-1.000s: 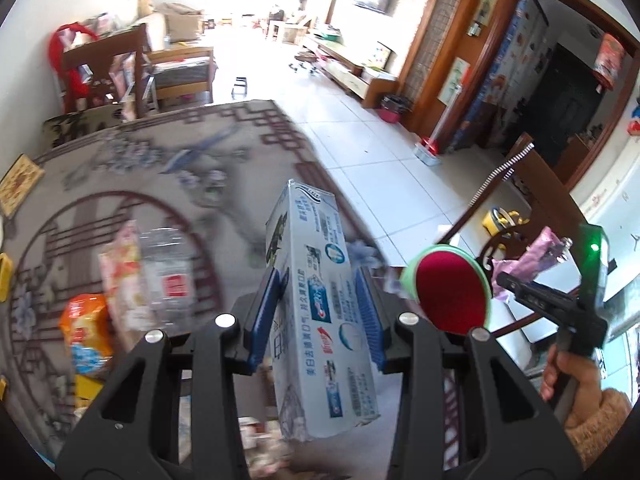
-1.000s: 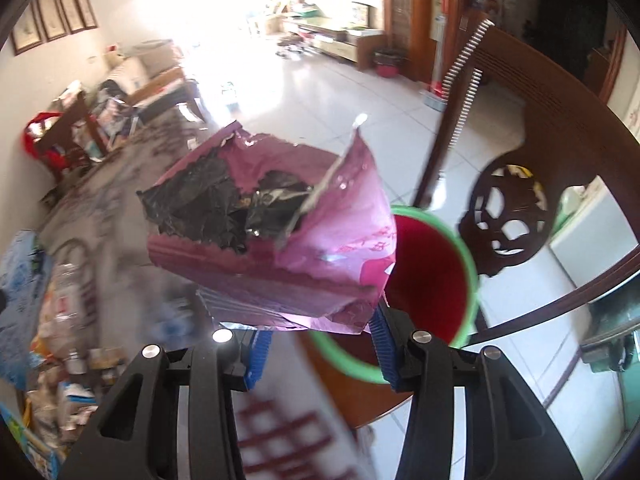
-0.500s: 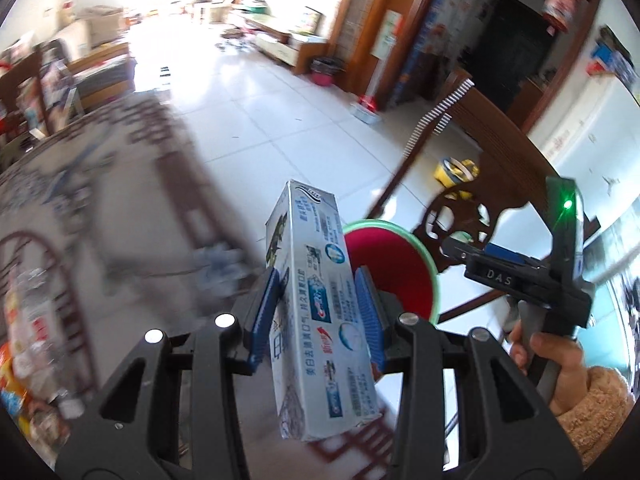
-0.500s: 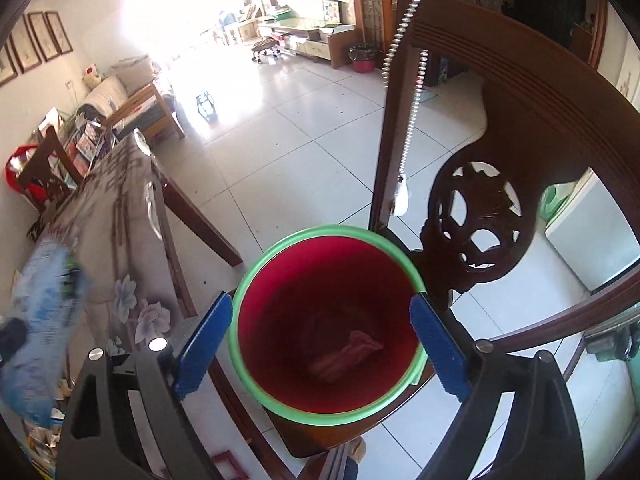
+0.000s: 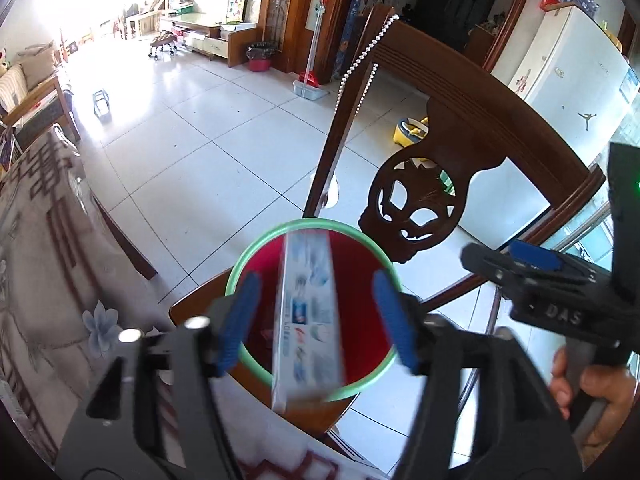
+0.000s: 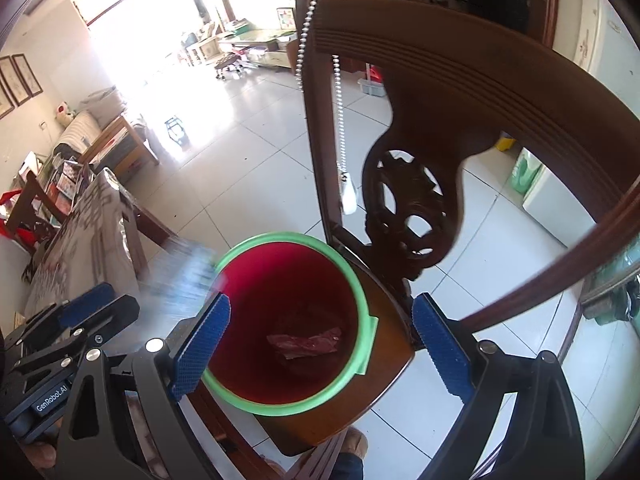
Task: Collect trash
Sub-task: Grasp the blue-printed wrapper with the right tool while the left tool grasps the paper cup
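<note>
Cardboard, by the look of it: the box [image 5: 308, 320] is a long, thin carton, so I judge it light, fairly stiff along its length, easy to dent on the broad faces and a little slick with its glossy print. The sensible hold would be across the two broad faces near the middle, pads flat, with modest pressure. It is pale blue and white with small product pictures, blurred here, standing on end between the blue pads [image 5: 240, 320] of the left tool [image 5: 316, 320]. Those pads stand well apart from it on both sides, so the left tool is open and grips nothing. The box hangs over the mouth of the bin [image 5: 256, 248], a red bucket with a green rim that sits on a wooden chair [image 5: 460, 120] beside the table [image 5: 48, 280]. In the right view the box [image 6: 180, 276] shows only as a smear at the bin's near rim [image 6: 280, 236]. The right tool [image 6: 320, 344] is also spread wide and empty, held above the bin, where a crumpled purple wrapper [image 6: 308, 344] lies on the bottom.
</note>
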Motion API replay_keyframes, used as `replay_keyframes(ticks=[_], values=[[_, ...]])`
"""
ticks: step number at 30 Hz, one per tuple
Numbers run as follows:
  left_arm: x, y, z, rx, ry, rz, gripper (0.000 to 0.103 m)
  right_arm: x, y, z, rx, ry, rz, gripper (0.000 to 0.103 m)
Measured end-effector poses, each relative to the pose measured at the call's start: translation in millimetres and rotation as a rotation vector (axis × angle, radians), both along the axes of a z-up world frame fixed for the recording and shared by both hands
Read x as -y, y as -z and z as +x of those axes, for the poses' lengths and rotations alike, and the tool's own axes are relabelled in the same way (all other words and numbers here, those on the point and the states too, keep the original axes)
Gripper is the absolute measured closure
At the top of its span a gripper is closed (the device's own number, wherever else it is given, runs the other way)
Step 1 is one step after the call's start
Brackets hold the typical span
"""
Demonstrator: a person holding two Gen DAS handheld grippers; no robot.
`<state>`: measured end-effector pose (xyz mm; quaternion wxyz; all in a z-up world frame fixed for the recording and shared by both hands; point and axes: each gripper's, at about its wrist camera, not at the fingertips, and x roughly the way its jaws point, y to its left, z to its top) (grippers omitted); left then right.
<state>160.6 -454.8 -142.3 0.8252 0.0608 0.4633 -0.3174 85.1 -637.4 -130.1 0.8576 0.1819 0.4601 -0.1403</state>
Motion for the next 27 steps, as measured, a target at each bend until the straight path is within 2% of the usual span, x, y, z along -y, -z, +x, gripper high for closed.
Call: replay_keyframes(ticks=[5, 7, 9, 14, 22, 27], values=[[-22, -14, -6, 0.015, -0.039, 0.009, 0.035, -13, -5, -7, 0.011, -0.016, 0.011, 0.013], [-43, -28, -13, 0.026, -0.076, -0.011, 0.035, -25, -11, -9, 0.017, -0.041, 0.009, 0.013], [-66, -42, -23, 0.051, -0.120, -0.022, 0.028, -40, -18, -11, 0.029, -0.074, 0.007, 0.013], [-126, -62, -47, 0.086, -0.233, -0.025, 0.028, -90, -32, -15, 0.044, -0.180, -0.016, 0.013], [-246, -67, -79, 0.080, -0.448, 0.005, 0.027, -204, -34, -19, 0.018, -0.418, -0.005, 0.013], [-323, -72, -96, 0.097, -0.573, 0.029, 0.022, -287, -27, -34, -0.016, -0.587, 0.004, 0.013]])
